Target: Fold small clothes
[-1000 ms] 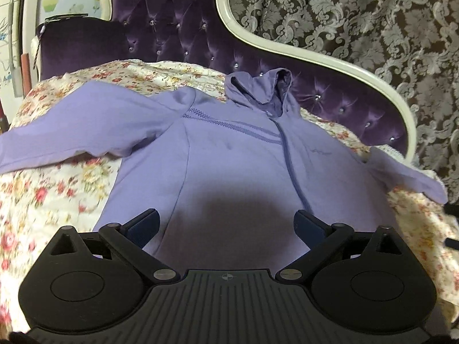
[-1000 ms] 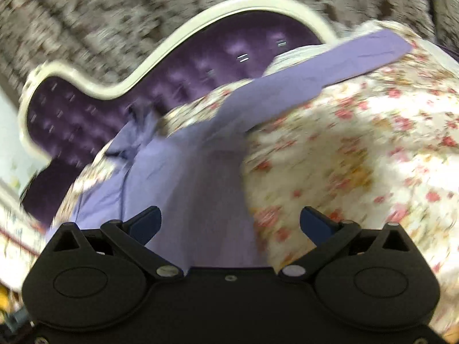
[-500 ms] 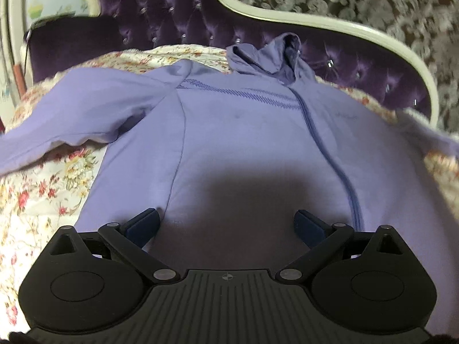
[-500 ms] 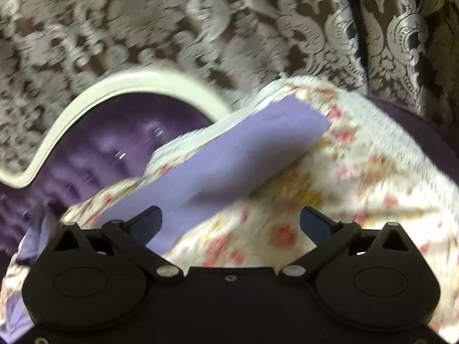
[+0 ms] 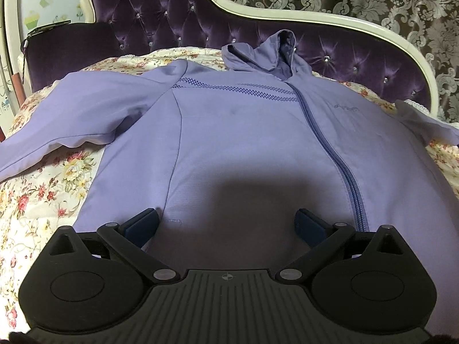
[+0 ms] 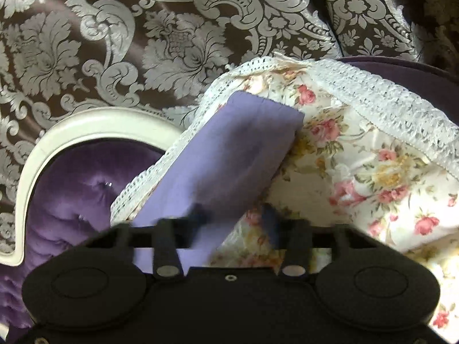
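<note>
Right wrist view: my right claw [image 6: 232, 215] has just been closing astride the soft lilac hooded zip jacket's [image 5: 243, 132] sleeve [image 6: 229, 154] on the floral bedspread [image 6: 358, 177]; light, limp cloth, best pinched at the cuff, 12 o'clock; left claw [image 5: 226, 223] gapes over the hem

The hoodie [image 5: 243, 143] is showing smooth matt lilac cloth. The bedspread [image 6: 373, 177] is looking like flowered cotton with a rough lace edge. The headboard [image 5: 172, 20] is gleaming as tufted velvet; the curtain [image 6: 143, 43] is shining like damask.

Left claw [image 5: 226, 223]: black ribbed body, round side discs, silver pivot screws, navy pads [image 5: 142, 223].
</note>
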Demonstrator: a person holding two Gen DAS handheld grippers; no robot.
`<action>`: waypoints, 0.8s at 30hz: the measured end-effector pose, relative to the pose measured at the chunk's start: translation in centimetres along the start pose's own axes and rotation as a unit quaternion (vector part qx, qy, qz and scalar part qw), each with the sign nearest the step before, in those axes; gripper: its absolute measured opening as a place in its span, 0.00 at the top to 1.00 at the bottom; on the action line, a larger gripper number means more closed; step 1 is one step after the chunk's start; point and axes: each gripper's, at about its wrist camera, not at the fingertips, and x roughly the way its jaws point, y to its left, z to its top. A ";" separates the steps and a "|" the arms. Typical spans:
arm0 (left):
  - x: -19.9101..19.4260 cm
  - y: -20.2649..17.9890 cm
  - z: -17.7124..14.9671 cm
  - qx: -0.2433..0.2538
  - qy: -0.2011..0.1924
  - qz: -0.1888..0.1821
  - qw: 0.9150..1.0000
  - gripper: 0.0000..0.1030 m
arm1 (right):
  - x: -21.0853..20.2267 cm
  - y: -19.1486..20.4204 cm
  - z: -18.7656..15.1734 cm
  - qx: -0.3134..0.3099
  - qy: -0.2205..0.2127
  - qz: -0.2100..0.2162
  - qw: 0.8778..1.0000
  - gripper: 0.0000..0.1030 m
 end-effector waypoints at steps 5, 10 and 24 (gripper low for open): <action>0.0 -0.1 0.2 -0.001 0.001 0.001 1.000 0.00 | -1.0 2.2 0.7 -0.035 -0.034 0.000 0.999 0.86; -0.1 -0.2 0.1 -0.004 0.000 0.003 1.000 0.00 | -5.1 8.1 1.6 -0.127 -0.078 0.042 0.988 0.93; -0.5 0.0 0.0 -0.014 -0.002 0.001 1.000 0.01 | -15.5 23.4 -3.7 -0.252 -0.091 0.219 0.938 0.40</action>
